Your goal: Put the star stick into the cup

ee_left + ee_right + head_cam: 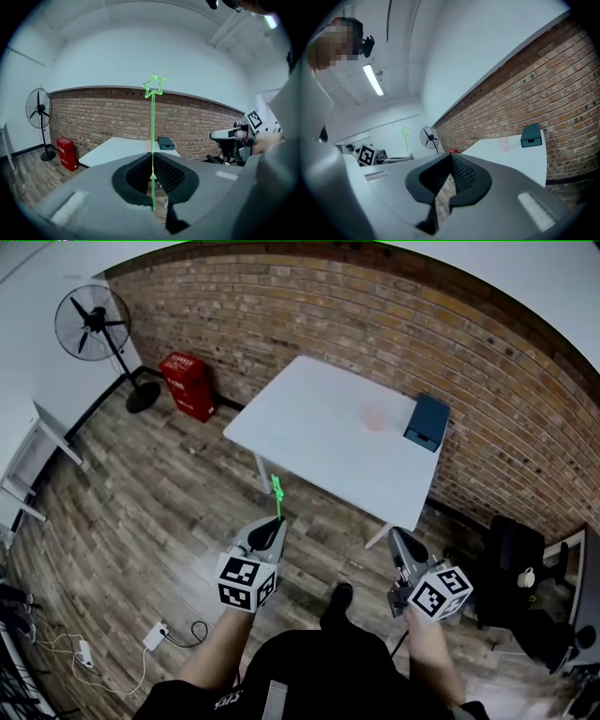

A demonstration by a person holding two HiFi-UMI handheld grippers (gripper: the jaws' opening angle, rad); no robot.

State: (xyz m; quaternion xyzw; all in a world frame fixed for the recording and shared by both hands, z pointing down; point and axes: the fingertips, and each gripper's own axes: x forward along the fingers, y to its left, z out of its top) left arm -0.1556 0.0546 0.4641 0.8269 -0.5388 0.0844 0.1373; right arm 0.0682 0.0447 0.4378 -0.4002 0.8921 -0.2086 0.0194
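My left gripper (278,521) is shut on a thin green star stick (277,495), held upright with the star on top (154,86). The stick's shaft runs down between the closed jaws (153,187). A pale pink cup (374,416) stands on the white table (309,427), well ahead of both grippers; it also shows as a small pink cup (503,144) in the right gripper view. My right gripper (397,538) is shut with nothing in it, held off the table's near right corner. The stick and left gripper appear far left in the right gripper view (405,132).
A teal box (427,422) sits on the table beside the cup, near the brick wall. A standing fan (94,324) and a red crate (188,384) are at the left. A black chair (511,568) is at the right. Cables and a power strip (155,636) lie on the wood floor.
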